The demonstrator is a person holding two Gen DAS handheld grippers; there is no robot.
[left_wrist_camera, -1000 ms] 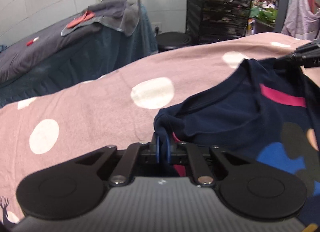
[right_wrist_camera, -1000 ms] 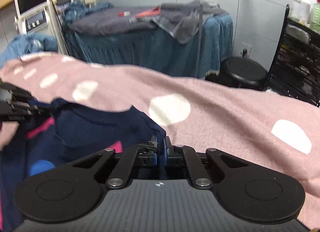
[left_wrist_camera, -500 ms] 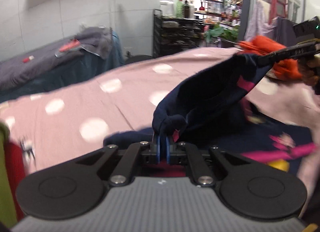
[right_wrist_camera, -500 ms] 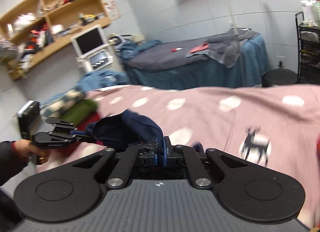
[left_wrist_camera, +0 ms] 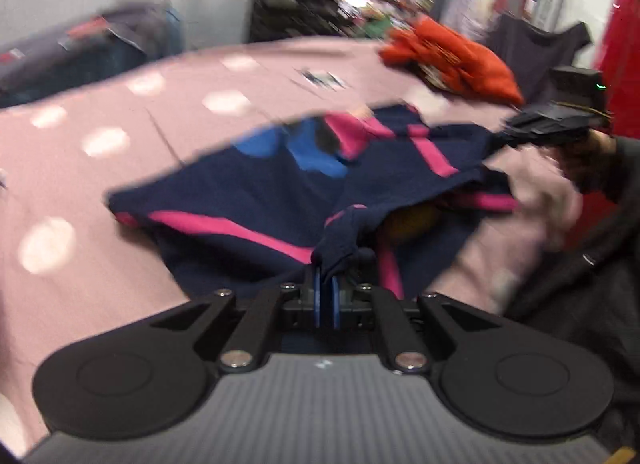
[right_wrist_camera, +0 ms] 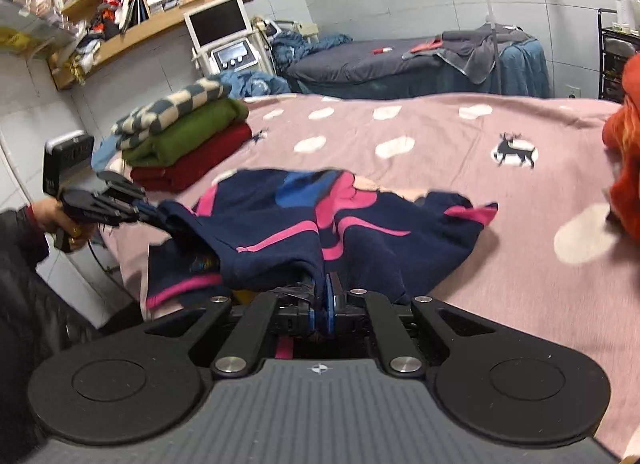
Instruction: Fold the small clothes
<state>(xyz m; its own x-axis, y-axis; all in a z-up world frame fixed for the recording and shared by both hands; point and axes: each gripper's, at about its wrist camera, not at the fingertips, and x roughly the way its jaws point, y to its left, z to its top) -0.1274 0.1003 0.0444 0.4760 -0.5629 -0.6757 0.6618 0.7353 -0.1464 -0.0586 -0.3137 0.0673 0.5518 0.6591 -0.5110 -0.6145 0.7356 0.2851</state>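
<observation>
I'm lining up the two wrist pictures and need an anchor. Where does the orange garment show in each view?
Left wrist view: the orange garment lies upper right, on the pink spotted bedspread, beyond the navy shirt.
Right wrist view: the garment is cut off at the right edge, on the same bedspread.
Shared landmark: the navy shirt with pink stripes, stretched between both tongs.

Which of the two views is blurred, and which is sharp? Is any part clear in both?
Left wrist view: strongly smeared by motion; the navy shirt, orange clothes and spotted pink blanket look streaked. Right wrist view: mostly sharp; the folded pile and shelves read clearly. In both, the gripper body at the bottom stays crisp, and straight lines bend near the edges.
</observation>
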